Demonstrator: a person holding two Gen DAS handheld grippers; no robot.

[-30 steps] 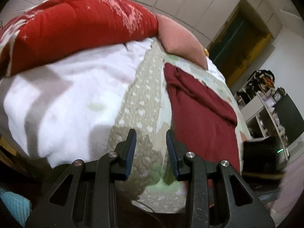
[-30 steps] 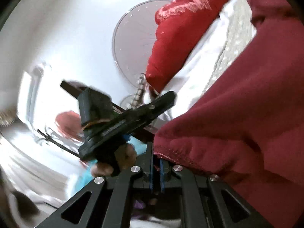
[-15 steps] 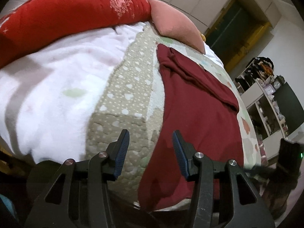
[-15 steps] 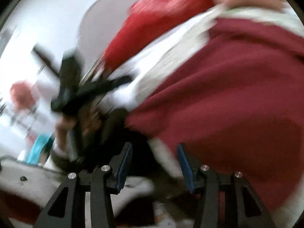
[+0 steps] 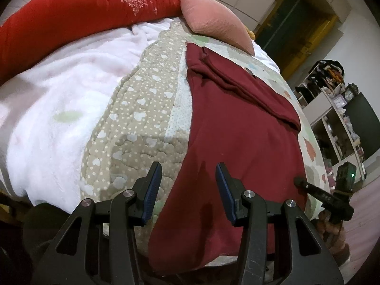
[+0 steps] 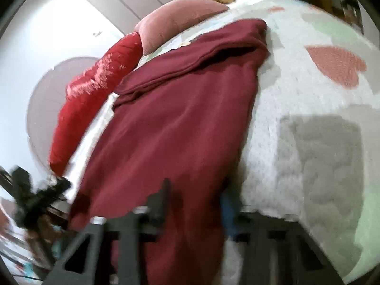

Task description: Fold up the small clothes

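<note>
Where the right wrist view smears with motion, the right gripper [image 6: 194, 204] is hard to read; its jaws are closing, with the near hem of the maroon garment [image 6: 180, 128] between them. Spread apart over that same hem, the left gripper [image 5: 188, 185] grasps nothing. That garment lies flat on the quilted bedspread [image 5: 142, 109], its lower edge draped out of sight. Farther off lie a white blanket [image 5: 59, 99], a red bolster [image 5: 78, 7] and a pink pillow [image 5: 213, 23].

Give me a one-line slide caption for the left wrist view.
Left gripper open above the near hem of a dark red garment spread on the quilted bed.
</note>
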